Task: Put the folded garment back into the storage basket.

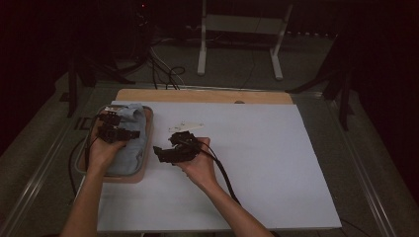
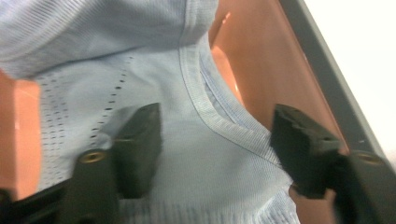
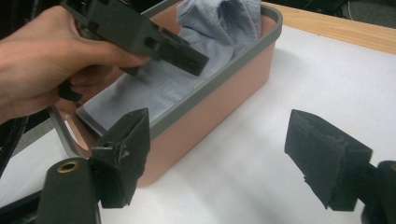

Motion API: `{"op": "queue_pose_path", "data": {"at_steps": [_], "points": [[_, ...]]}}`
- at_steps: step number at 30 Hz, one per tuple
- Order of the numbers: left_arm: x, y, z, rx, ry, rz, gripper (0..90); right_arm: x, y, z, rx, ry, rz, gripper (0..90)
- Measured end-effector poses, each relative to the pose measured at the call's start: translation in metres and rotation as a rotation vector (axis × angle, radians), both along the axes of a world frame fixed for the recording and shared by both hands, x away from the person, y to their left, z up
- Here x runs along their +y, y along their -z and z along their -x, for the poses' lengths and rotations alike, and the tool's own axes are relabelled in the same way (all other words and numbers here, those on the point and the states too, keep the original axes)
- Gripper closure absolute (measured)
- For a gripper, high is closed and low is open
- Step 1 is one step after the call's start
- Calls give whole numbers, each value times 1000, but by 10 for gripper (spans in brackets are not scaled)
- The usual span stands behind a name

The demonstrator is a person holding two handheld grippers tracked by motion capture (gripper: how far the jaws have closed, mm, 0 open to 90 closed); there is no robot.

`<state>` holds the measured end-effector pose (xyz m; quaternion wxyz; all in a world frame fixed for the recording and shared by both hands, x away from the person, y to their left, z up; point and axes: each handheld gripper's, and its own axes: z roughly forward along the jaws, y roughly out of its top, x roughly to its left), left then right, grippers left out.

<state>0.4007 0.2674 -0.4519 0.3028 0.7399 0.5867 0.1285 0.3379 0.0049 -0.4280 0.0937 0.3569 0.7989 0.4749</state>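
A: Pale blue knitted cloth point(image 2: 154, 60) lying inside the salmon-pink plastic bin with grey rim point(image 3: 219, 79), bunched at the far end.

B: Left gripper point(image 1: 114, 129) just above that cloth, jaws apart, gripping nothing; probably let go.

A: Right gripper point(image 3: 219, 158) beside the bin over the white worktop point(image 1: 257, 148), spread wide, empty, likely waiting.

Your left hand point(image 1: 101, 150) covers part of the blue cloth point(image 1: 129, 133) in the bin point(image 1: 146, 148). In the left gripper view the cloth point(image 2: 154, 56) is blurred and cut off at the top edge.
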Motion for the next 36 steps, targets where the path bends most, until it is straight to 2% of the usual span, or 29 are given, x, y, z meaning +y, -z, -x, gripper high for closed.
{"op": "queue_pose_path", "data": {"at_steps": [4,8,11,13,16,20,28,32,36], "points": [[2,-7,10,-51,-19,-2,165,-5,0,1,-13,-7,15,208],[4,-15,21,-114,-29,2,126,-11,-1,1,-17,7,9,204],[4,-20,30,-151,-16,24,79,-17,-1,2,-24,12,7,200],[3,-23,36,-173,-9,19,56,-20,-1,2,-34,7,17,194],[0,-27,45,-205,6,34,11,-25,-2,3,-35,18,22,181],[-5,-28,58,-252,17,24,4,-33,-2,5,-36,32,11,174],[-15,-30,74,-311,41,9,3,-52,-2,7,-50,56,-5,153],[-20,-28,81,-342,47,16,3,-61,0,9,-58,68,-15,153],[-22,-24,86,-354,42,44,4,-71,1,10,-69,78,-14,152]]}}
